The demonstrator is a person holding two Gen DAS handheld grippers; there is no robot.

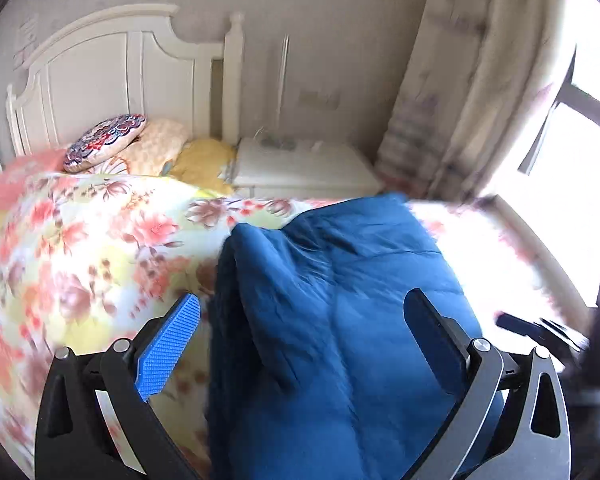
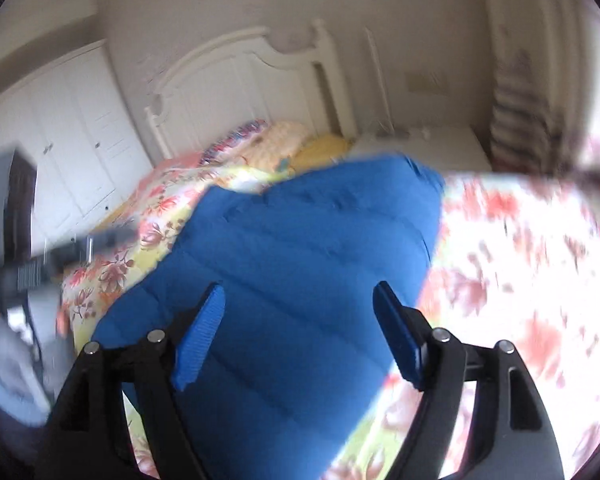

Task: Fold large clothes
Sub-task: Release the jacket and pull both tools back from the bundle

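Above the floral-quilted bed (image 1: 100, 240), your left claw (image 1: 304, 320) and right claw (image 2: 298, 308) both hang wide open, empty, over the puffy blue quilted jacket (image 2: 300, 240) lying folded there.

the right gripper (image 2: 298, 332) hangs over the bed with its blue-padded fingers (image 2: 199, 342) spread apart and nothing pinched between them. below it a blue quilted garment (image 2: 300, 248) lies on the floral bedspread (image 2: 520, 264), folded into a long thick shape running away toward the white headboard (image 2: 236, 88). pillows (image 2: 284, 140) sit at the head of the bed. a white nightstand (image 2: 432, 148) stands to the right, white wardrobe doors (image 2: 72, 128) to the left. everything is a bit blurred.
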